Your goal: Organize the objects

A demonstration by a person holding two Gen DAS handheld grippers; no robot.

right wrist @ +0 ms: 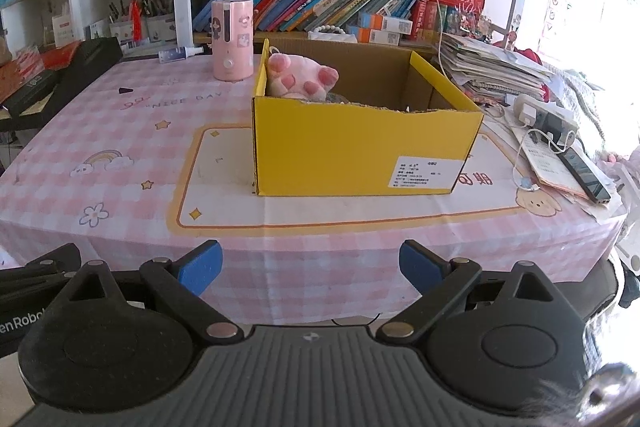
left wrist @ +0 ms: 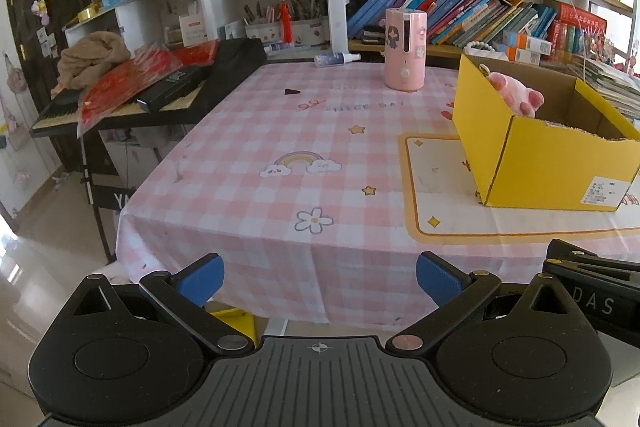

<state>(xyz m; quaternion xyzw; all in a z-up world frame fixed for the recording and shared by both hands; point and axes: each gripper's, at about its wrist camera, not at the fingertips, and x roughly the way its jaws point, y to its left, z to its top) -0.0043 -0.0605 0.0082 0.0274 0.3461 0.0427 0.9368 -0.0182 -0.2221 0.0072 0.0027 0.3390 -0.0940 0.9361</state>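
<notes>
Two black hand-held grippers with blue pads hang side by side off the near edge of the tabletop, the left gripper (left wrist: pixel 320 277) and the right gripper (right wrist: pixel 311 263), each with its jaws spread wide and nothing between them. In the left wrist view the letters "DAS" show on the neighbouring gripper's black body at the right edge; in the right wrist view "en Robo" can be read on the one at the left edge. Beyond the jaws lies a pink-and-white checked tablecloth (right wrist: pixel 120 131) printed with stars, a rainbow, a flower and the words "NICE DAY". On its cream panel with an orange border stands an open yellow cardboard box (right wrist: pixel 360 151), its near top edge torn ragged, with a white printed label at the lower right of its front wall; the print is too small to read. A pink plush toy with darker pink paw pads (right wrist: pixel 300 77) sits inside the box, in its far left corner, poking above the rim. Behind the box to the left, apart from it, stands a tall pink cylinder with cartoon stickers (right wrist: pixel 233 39), upright on the tabletop. A small dark wedge-shaped piece (right wrist: pixel 125 90) lies alone on the cloth further left.
</notes>
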